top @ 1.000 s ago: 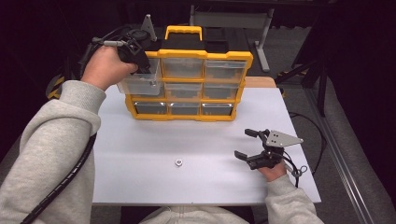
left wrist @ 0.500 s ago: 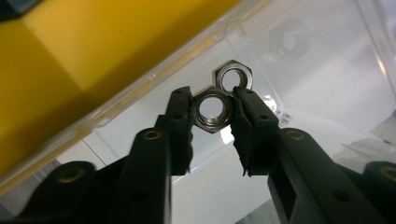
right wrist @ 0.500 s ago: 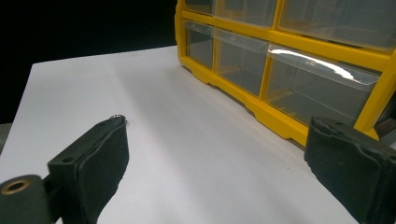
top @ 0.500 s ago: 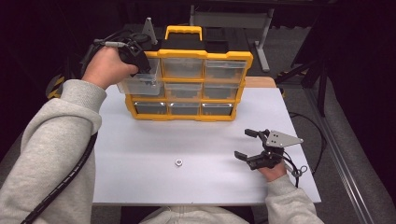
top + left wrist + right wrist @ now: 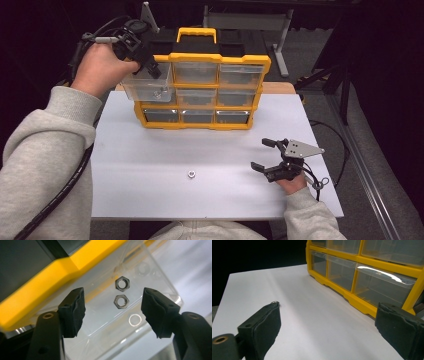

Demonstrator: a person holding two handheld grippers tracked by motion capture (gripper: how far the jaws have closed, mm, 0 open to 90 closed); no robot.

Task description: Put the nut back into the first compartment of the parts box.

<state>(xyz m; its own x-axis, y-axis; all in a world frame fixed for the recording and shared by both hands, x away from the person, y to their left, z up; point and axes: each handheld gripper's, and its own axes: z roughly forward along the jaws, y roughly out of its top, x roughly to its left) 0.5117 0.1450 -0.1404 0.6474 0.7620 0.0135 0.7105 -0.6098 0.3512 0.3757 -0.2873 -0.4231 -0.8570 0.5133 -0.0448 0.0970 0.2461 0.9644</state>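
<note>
Nuts (image 5: 121, 292) in clear drawer (image 5: 145, 86), white tabletop (image 5: 165, 160), dark rm

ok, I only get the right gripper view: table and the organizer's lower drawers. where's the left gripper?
Observer: The left gripper hangs over the top-left drawer of the yellow organizer. That clear drawer is pulled partway out.
Operator: anything in the drawer?
Observer: Two hex nuts lie on its floor, close together.
Operator: is it holding one?
Observer: No. Its jaws have just been opening and stand apart, with nothing between the pads.
</note>
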